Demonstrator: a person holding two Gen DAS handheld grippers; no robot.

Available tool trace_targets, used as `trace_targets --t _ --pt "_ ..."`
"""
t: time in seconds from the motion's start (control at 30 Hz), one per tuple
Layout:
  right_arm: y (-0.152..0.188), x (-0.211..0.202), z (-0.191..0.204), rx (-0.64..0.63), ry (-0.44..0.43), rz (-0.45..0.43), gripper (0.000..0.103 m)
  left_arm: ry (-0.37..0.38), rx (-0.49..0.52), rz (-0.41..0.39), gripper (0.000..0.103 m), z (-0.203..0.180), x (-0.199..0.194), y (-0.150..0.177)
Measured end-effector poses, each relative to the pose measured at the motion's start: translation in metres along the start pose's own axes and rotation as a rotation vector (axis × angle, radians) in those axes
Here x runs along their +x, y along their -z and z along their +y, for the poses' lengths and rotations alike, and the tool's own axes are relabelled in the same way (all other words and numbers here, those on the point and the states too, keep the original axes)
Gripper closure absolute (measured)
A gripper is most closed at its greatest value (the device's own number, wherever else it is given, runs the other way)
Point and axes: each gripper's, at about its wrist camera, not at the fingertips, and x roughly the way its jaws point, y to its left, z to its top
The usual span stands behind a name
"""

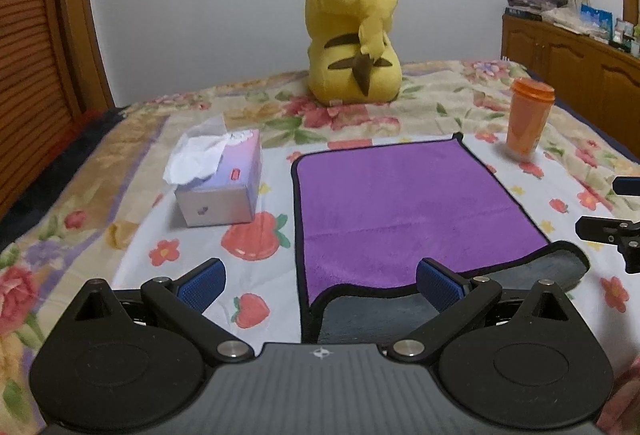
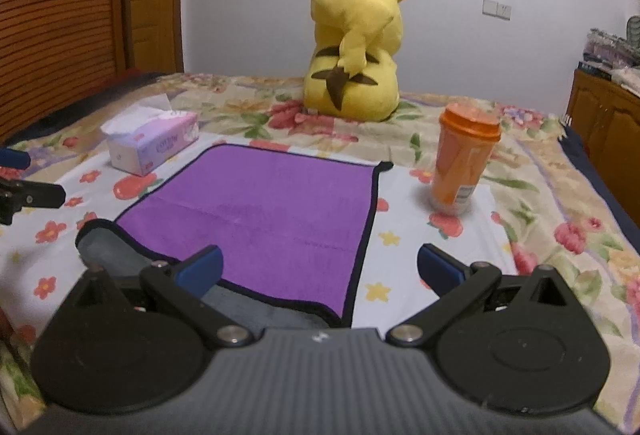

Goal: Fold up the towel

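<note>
Towel [image 1: 400,203] purple, flat on bed [image 1: 520,171], near edge curled showing grey underside. Left tool [image 1: 320,283] wide open over near left corner, gripping nothing. Right tool [image 2: 320,269] wide open over near right corner, empty. Beyond: tissue box [image 1: 220,183], orange cup [image 2: 464,159], yellow plush [image 1: 352,31].

The left gripper [image 1: 320,287] is level and low at the near edge of the scene, its blue-padded fingers [image 1: 202,285] spread wide apart. The right gripper [image 2: 320,271] sits just beside it at a similar height, fingers [image 2: 440,269] equally wide, gripping nothing.
</note>
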Motion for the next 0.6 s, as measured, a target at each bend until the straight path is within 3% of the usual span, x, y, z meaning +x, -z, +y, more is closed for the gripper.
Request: trace_targets --t 0.33,0.6 --pt "0.004 0.023 0.001 -0.006 -0.047 0.094 0.0 0.039 0.0 0.071 0.005 0.009 0.036 0.001" --pt "0.007 0.036 0.001 -0.004 -0.076 0.152 0.001 0.089 -0.009 0.12 0.023 0.011 0.052 0.003"
